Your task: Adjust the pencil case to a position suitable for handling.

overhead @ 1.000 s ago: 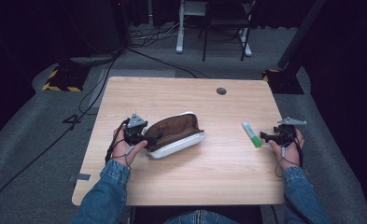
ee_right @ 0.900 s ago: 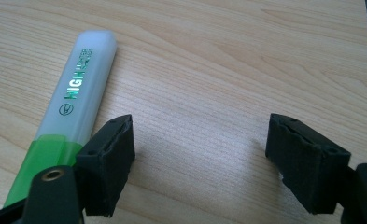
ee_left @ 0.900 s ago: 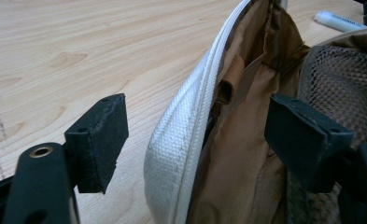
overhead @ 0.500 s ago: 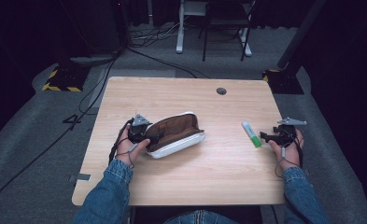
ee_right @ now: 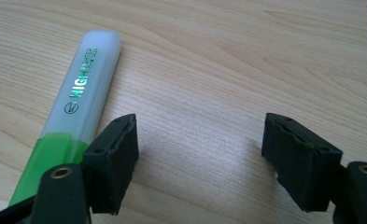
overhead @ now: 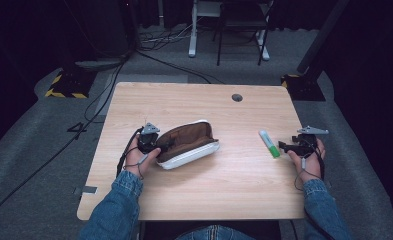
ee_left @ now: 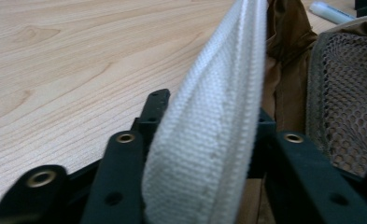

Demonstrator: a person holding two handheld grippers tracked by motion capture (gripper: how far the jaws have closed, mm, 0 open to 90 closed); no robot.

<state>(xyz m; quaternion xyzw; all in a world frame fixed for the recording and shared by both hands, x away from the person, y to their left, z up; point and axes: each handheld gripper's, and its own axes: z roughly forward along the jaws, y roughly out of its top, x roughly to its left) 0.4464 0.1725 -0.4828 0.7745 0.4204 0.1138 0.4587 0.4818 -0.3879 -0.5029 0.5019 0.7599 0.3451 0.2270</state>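
Brown pouch (overhead: 188, 144) with white rim, left gripper (ee_left: 204, 154) jaws closing onto rim; right gripper (ee_right: 200, 154) jaws released

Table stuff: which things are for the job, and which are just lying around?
For the job:
- pencil case, its white edge between the left claw's jaws, which have just been closing
- green highlighter, beside the open right claw

Just lying about:
- round hole cover in the table
- cables on the floor
- chair behind
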